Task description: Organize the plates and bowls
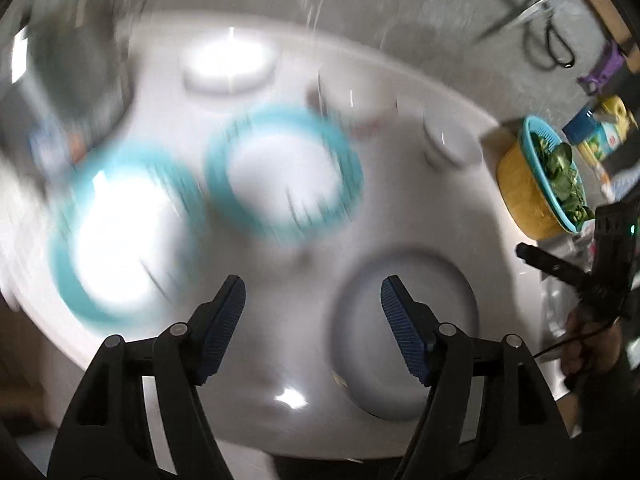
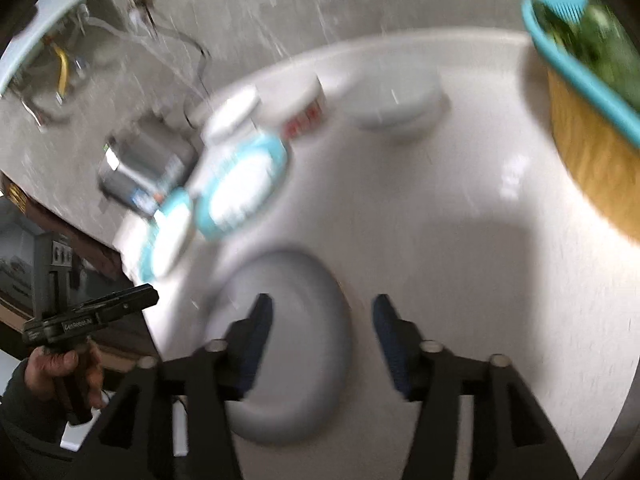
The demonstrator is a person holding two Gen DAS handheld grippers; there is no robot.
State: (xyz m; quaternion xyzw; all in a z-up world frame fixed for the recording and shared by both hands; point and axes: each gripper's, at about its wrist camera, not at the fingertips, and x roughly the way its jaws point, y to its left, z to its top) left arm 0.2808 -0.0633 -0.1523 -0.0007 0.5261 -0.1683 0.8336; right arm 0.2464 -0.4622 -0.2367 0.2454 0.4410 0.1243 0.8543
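Grey round bowl (image 1: pixel 404 336) sits upright on the white round surface (image 1: pixel 400 92), nearest the front edge, just below both grippers. Two white plates with teal rims (image 1: pixel 280 172) (image 1: pixel 120 236) lie side by side further in, apart from the bowl; small white dishes (image 1: pixel 228 64) stand behind them.

Left gripper (image 1: pixel 312 328) — jaws wide, nothing between them. Right gripper (image 2: pixel 320 340) likewise wide and empty, above the bowl's rim.

Judgement: bowl appears set down. Next pick — approach one plate rim squarely, slow down, frames heavily blurred.
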